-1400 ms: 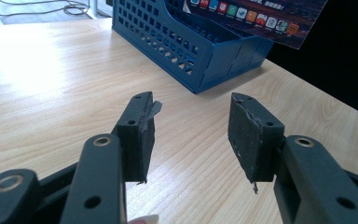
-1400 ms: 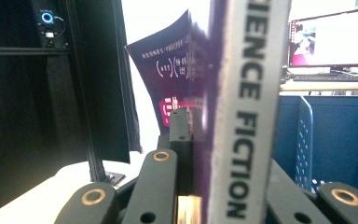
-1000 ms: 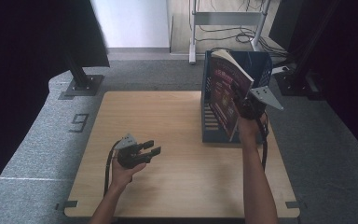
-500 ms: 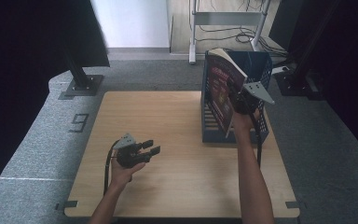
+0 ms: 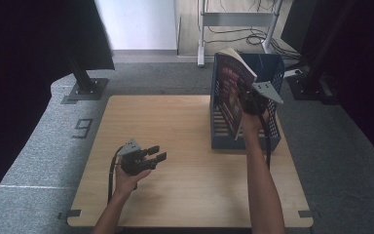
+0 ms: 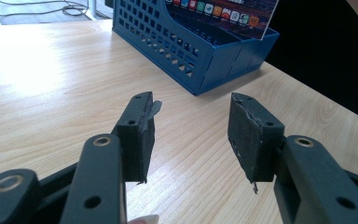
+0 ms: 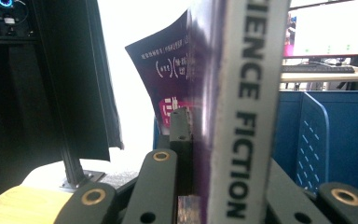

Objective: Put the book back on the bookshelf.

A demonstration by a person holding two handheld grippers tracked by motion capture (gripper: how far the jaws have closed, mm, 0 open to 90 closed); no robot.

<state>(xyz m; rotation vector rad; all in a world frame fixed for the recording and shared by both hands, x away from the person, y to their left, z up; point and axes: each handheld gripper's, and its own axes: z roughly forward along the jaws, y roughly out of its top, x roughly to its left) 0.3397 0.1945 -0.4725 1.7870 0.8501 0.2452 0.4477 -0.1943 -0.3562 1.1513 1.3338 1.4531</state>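
A: Count, table-top?
B: One light wooden table (image 5: 185,195); one blue perforated plastic file rack (image 5: 272,131) at two o'clock; one purple-covered paperback book (image 5: 231,90); two black two-jaw grippers (image 5: 158,153) (image 5: 243,95).

The spine of the book (image 7: 247,116) clamped in the right gripper (image 7: 214,140) reads "…IENCE FICTION" in dark capitals running down a pale strip. Small white print on its purple cover is too fine to read. A grey "9" (image 5: 83,128) is marked on the floor left of the table (image 5: 175,136).
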